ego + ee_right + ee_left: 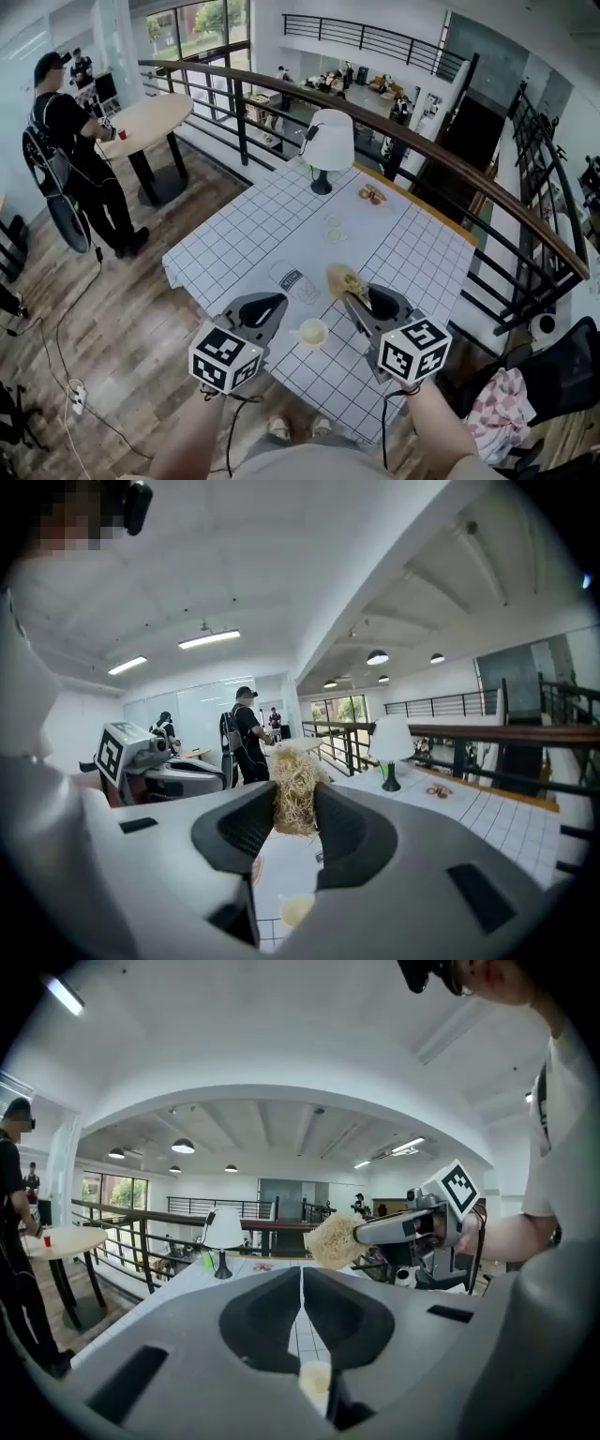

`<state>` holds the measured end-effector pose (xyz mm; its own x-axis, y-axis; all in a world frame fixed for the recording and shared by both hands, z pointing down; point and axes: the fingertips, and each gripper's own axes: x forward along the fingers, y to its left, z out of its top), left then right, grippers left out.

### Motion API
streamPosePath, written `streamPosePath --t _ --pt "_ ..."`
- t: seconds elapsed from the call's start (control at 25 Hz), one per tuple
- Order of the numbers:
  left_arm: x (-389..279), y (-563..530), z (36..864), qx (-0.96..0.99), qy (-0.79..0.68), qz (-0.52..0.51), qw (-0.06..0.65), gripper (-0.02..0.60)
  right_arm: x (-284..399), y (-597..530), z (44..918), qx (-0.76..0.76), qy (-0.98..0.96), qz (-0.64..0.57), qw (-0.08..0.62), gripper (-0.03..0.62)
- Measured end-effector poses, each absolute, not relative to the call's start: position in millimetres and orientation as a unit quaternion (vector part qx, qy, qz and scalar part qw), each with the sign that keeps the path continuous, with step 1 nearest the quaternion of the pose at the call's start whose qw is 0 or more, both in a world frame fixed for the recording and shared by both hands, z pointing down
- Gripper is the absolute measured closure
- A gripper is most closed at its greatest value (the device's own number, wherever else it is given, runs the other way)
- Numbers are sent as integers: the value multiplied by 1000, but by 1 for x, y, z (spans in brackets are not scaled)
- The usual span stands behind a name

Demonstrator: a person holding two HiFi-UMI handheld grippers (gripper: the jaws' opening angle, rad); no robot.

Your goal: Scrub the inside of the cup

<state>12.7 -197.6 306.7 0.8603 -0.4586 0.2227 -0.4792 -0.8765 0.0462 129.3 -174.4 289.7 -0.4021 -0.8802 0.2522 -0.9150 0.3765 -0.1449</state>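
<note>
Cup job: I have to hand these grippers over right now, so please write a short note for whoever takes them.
Left gripper: jaws shut, nothing between them.
Right gripper: shut on the fibrous scrubber, which sticks out past the jaws.
Cup: upright on the checked table, between the two grippers, held by neither.
Done: the scrubber is in hand.
Left: the scrubber is outside the cup, so the scrubbing itself is not yet begun. Probably steady the cup with the left gripper, then put the scrubber in and scrub the inside.
</note>
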Motion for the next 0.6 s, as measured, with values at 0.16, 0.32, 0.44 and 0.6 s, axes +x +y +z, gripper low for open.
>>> streamPosePath --t 0.16,0.32,0.44,0.6 --pt "6 -195 256 958 -271 88 18 566 124 -161 239 556 -827 56 55 471" --pt "-1 -189 206 957 -287 53 -7 568 120 -138 182 559 -829 -10 34 471" --pt "-5 -172 168 957 -283 30 -55 567 113 -121 148 561 -826 -58 19 470" --pt "-5 -150 136 956 -279 12 -94 568 111 -104 124 571 -816 -97 -1 470"
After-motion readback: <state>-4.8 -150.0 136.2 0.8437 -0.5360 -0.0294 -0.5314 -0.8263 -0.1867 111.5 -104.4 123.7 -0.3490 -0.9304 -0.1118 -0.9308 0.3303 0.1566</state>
